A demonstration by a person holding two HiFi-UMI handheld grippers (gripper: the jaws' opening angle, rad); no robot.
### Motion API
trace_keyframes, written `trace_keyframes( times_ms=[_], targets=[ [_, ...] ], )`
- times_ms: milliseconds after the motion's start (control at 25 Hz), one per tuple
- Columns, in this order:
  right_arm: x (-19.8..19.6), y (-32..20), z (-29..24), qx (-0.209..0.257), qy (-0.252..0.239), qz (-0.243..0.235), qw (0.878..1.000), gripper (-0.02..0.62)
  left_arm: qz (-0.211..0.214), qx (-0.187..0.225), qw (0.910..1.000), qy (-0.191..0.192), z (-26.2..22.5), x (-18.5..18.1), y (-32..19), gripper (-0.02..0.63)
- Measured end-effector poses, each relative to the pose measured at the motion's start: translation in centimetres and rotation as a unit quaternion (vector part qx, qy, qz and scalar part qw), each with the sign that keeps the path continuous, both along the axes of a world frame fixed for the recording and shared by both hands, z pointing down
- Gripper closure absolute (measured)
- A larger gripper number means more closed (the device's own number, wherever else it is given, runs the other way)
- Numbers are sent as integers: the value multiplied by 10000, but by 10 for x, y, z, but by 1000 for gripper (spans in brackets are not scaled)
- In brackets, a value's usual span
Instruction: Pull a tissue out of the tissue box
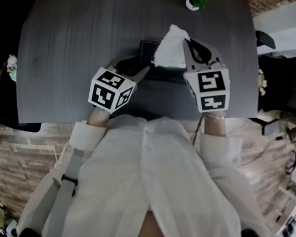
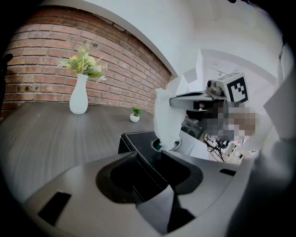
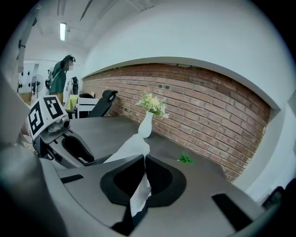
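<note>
A black tissue box [image 1: 149, 51] with white stitching stands on the dark table [image 1: 75, 47]. A white tissue [image 1: 171, 47] rises out of its round opening, stretched upward. My right gripper [image 1: 187, 42] is shut on the tissue's upper part; in the right gripper view the tissue [image 3: 138, 194] is pinched between the jaws of the right gripper [image 3: 142, 159]. My left gripper [image 1: 143, 70] sits at the box's near left corner. In the left gripper view the left gripper [image 2: 149, 155] has its jaws closed on the stitched edge of the box [image 2: 141, 139], with the tissue [image 2: 166, 115] just beyond.
A white vase with flowers [image 2: 78, 95] and a small potted plant [image 2: 134, 115] stand at the table's far side, before a brick wall [image 3: 208, 106]. Black office chairs [image 1: 290, 77] stand off the table's right edge. A person [image 3: 60, 74] stands far off in the room.
</note>
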State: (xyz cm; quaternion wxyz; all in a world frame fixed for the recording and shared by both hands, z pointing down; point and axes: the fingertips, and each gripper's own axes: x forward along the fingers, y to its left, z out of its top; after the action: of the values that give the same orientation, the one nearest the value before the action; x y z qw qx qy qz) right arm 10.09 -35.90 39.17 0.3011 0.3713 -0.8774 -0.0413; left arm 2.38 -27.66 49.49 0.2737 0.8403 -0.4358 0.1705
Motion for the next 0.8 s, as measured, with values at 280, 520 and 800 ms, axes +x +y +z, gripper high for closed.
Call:
trace_keyframes(
  times_ms=[280,520,800],
  targets=[
    [7,-4,-21,282,-288,189,9990,584,59,105,9999,-93,-2,-1,-2,442],
    [15,-4,-33,404,-529,356,9971,584,-59,261,9996,-5,-12,-8,-7,442],
    [28,0,-40,201,-1301,617,9894,584,-164,759,9962,396,-56,-14,-15,494]
  ],
)
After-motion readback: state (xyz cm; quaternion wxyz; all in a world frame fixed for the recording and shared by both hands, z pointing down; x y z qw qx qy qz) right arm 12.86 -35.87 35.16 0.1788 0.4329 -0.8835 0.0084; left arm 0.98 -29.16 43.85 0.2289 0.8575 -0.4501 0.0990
